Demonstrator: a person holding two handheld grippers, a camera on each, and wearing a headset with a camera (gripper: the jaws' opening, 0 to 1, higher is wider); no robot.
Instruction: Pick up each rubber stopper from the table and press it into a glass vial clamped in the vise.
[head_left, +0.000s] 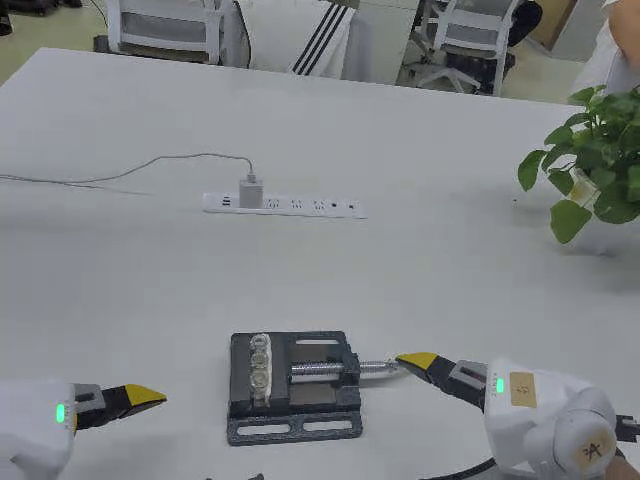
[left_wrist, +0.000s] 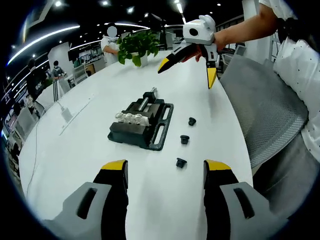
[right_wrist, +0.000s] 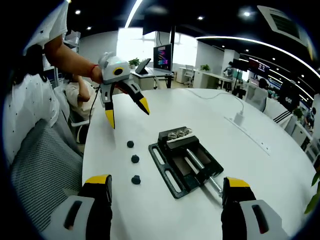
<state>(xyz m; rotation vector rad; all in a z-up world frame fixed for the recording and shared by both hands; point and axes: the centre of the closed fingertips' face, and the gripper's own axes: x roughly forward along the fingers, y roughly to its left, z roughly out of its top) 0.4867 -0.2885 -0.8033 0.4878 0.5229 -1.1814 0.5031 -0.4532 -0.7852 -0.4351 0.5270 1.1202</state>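
A black vise (head_left: 290, 388) sits near the table's front edge with three glass vials (head_left: 261, 365) clamped in a row in its jaws. In the left gripper view, three black rubber stoppers (left_wrist: 184, 139) lie in a line on the table right of the vise (left_wrist: 142, 125). My left gripper (left_wrist: 166, 166) is open and holds nothing, short of the nearest stopper (left_wrist: 181, 162). My right gripper (right_wrist: 166, 181) is also open with nothing in it, hovering by the vise's screw handle (right_wrist: 215, 184). In the head view the left gripper (head_left: 140, 400) is left of the vise and the right gripper (head_left: 420, 362) is right of it.
A white power strip (head_left: 285, 205) with a plugged-in charger (head_left: 250, 190) and cable lies mid-table. A potted plant (head_left: 600, 170) stands at the right edge. A grey mesh chair (left_wrist: 270, 105) is close to the table's near side.
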